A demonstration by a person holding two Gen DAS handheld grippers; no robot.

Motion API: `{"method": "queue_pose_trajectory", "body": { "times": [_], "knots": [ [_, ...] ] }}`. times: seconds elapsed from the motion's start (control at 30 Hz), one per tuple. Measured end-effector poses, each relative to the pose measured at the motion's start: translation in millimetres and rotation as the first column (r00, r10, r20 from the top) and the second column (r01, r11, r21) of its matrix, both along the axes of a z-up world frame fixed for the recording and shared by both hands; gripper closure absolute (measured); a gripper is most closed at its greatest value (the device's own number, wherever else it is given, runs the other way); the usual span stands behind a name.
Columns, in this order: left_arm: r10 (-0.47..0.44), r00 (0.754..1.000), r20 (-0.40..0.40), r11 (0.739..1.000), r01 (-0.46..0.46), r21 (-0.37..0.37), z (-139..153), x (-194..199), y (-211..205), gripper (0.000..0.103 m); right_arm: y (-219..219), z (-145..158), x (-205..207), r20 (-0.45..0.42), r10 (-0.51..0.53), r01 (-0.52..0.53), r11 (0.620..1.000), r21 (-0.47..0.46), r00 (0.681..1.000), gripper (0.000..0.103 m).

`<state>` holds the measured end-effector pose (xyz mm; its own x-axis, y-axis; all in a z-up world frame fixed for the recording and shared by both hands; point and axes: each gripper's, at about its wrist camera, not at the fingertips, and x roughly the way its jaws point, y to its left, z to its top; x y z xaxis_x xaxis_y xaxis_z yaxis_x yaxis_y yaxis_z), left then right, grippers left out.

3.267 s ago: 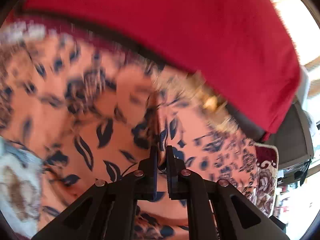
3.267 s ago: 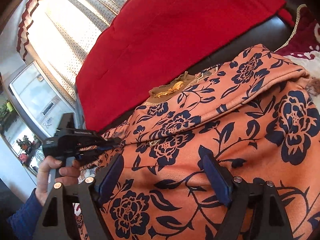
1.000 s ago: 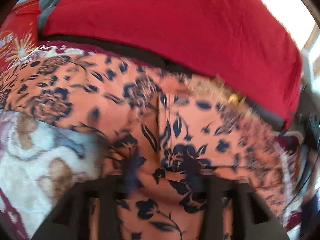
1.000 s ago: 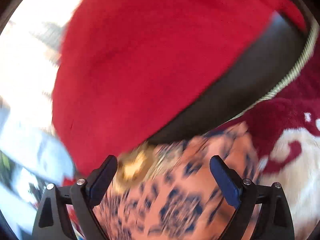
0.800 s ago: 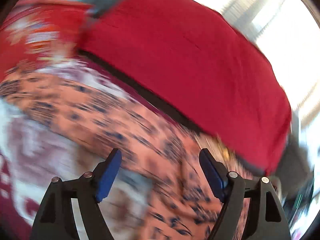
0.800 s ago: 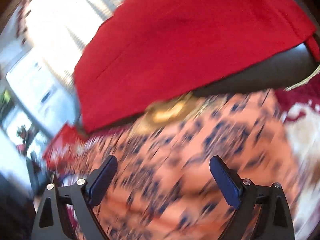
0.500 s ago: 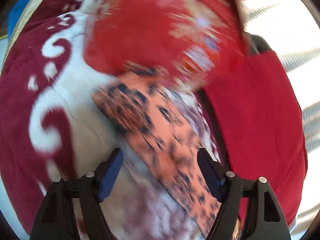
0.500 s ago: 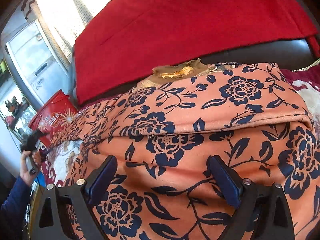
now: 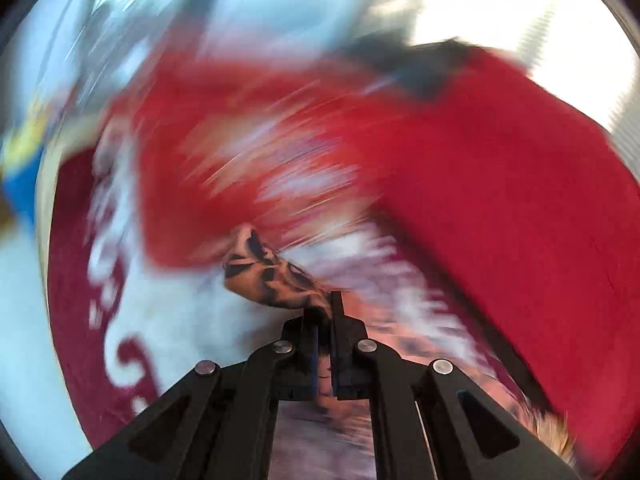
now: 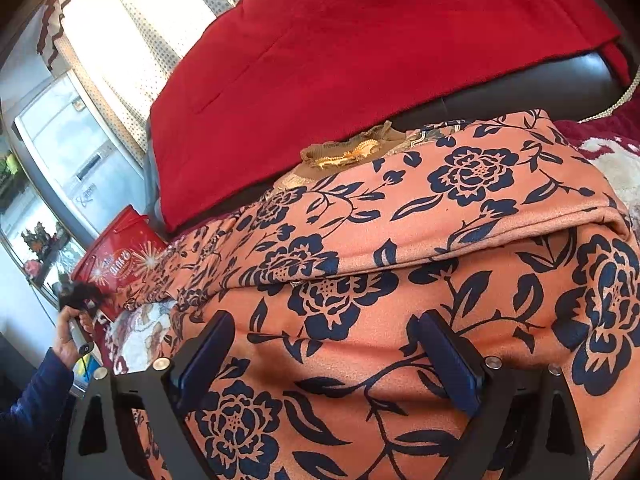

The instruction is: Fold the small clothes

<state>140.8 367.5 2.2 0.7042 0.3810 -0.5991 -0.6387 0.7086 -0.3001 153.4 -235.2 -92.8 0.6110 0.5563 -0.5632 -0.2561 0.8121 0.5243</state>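
Left claw (image 9: 330,320): jaws together, clamped on a bunched end of the orange floral garment (image 9: 272,276), probably a sleeve; the cloth sticks out ahead and to the left of the tips. The left wrist view is badly smeared.

Right claw (image 10: 324,356): jaws apart, nothing gripped. It hangs low over the body of the orange floral garment (image 10: 400,264), which fills the space between and ahead of the fingers, one layer lapped over another just ahead. A gold-trimmed neckline (image 10: 348,152) lies farther ahead, by the red cushion (image 10: 360,48).

Step in hand, as I judge it: sleeve taken, about to be folded in across the body. The next move calls for carrying it over the body without dragging the lapped layer, the right claw pinning the body.

Writing: red bag (image 10: 116,260), far left of the right claw, carries white lettering too small to read. Script on the white cabinet (image 10: 76,160) is also illegible.
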Motion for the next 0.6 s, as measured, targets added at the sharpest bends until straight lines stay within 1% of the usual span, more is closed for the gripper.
{"method": "queue_pose_trajectory", "body": {
  "times": [0.03, 0.07, 0.1, 0.13, 0.17, 0.23, 0.27, 0.3, 0.33, 0.37, 0.4, 0.43, 0.47, 0.5, 0.53, 0.57, 0.6],
  "knots": [
    [-0.062, 0.998, 0.024, 0.997, 0.061, 0.057, 18.7, 5.5, -27.5, 0.099, -1.8, -0.1, -0.5, 0.003, -0.002, 0.002, 1.0, 0.012, 1.0, 0.008],
    [-0.142, 0.989, 0.049, 0.985, 0.136, 0.109, 38.5, 15.2, -61.4, 0.099, -3.7, -0.3, -0.9, 0.005, -0.004, 0.004, 1.0, 0.025, 1.0, 0.008],
    [-0.231, 0.97, 0.074, 0.965, 0.218, 0.145, 56.8, 23.6, -99.0, 0.099, -5.9, -0.3, -1.3, 0.007, -0.007, 0.007, 0.999, 0.038, 1.0, 0.008],
    [-0.32, 0.943, 0.092, 0.938, 0.302, 0.17, 72.0, 32.0, -138.4, 0.099, -7.8, -0.2, -1.7, 0.009, -0.008, 0.008, 0.999, 0.049, 1.0, 0.008],
    [-0.387, 0.916, 0.106, 0.913, 0.364, 0.184, 82.6, 35.9, -170.6, 0.099, -9.2, 0.0, -2.1, 0.011, -0.009, 0.009, 0.998, 0.057, 1.0, 0.008],
    [-0.519, 0.843, 0.139, 0.851, 0.496, 0.171, 97.6, 48.7, -243.6, 0.099, -12.5, -0.4, -3.0, 0.014, -0.014, 0.013, 0.997, 0.078, 1.0, 0.008],
    [-0.581, 0.801, 0.144, 0.813, 0.561, 0.155, 101.4, 55.6, -278.8, 0.099, -15.1, -0.7, -3.5, 0.015, -0.021, 0.02, 0.995, 0.094, 1.0, 0.008],
    [-0.618, 0.773, 0.143, 0.786, 0.601, 0.148, 102.5, 58.9, -302.8, 0.099, -17.3, -1.2, -3.8, 0.016, -0.028, 0.026, 0.994, 0.107, 0.999, 0.008],
    [-0.662, 0.738, 0.135, 0.75, 0.647, 0.136, 101.3, 63.6, -332.2, 0.099, -19.5, -1.6, -4.2, 0.017, -0.035, 0.033, 0.992, 0.122, 0.999, 0.008],
    [-0.716, 0.689, 0.11, 0.698, 0.709, 0.102, 93.6, 72.7, -367.5, 0.098, -21.8, -2.0, -4.6, 0.018, -0.042, 0.039, 0.99, 0.138, 0.999, 0.008],
    [-0.755, 0.65, 0.086, 0.655, 0.752, 0.074, 85.5, 79.8, -387.0, 0.095, -23.9, -2.0, -5.0, 0.02, -0.045, 0.042, 0.987, 0.153, 0.999, 0.008],
    [-0.835, 0.551, 0.016, 0.551, 0.834, 0.02, 67.1, 90.9, -419.2, 0.075, -26.0, -2.2, -5.5, 0.021, -0.046, 0.042, 0.985, 0.169, 0.999, 0.008],
    [-0.868, 0.496, -0.027, 0.496, 0.868, -0.012, 55.0, 96.0, -432.9, 0.051, -28.3, -2.2, -5.8, 0.021, -0.047, 0.042, 0.982, 0.185, 0.999, 0.008],
    [-0.884, 0.461, -0.077, 0.465, 0.884, -0.046, 37.7, 99.5, -443.4, 0.046, -30.6, -2.3, -6.2, 0.02, -0.049, 0.044, 0.979, 0.2, 0.999, 0.008],
    [-0.879, 0.461, -0.119, 0.47, 0.88, -0.069, 21.2, 100.6, -443.7, 0.046, -33.2, -2.4, -6.5, 0.018, -0.051, 0.046, 0.975, 0.217, 0.999, 0.008],
    [-0.861, 0.49, -0.136, 0.502, 0.862, -0.072, 10.5, 99.4, -433.3, 0.046, -36.8, -2.1, -6.6, 0.013, -0.05, 0.045, 0.97, 0.239, 0.999, 0.008],
    [-0.846, 0.516, -0.134, 0.527, 0.847, -0.071, 6.5, 97.8, -424.0, 0.046, -39.7, -1.4, -7.1, 0.007, -0.056, 0.052, 0.966, 0.254, 0.998, 0.008]
  ]
}}
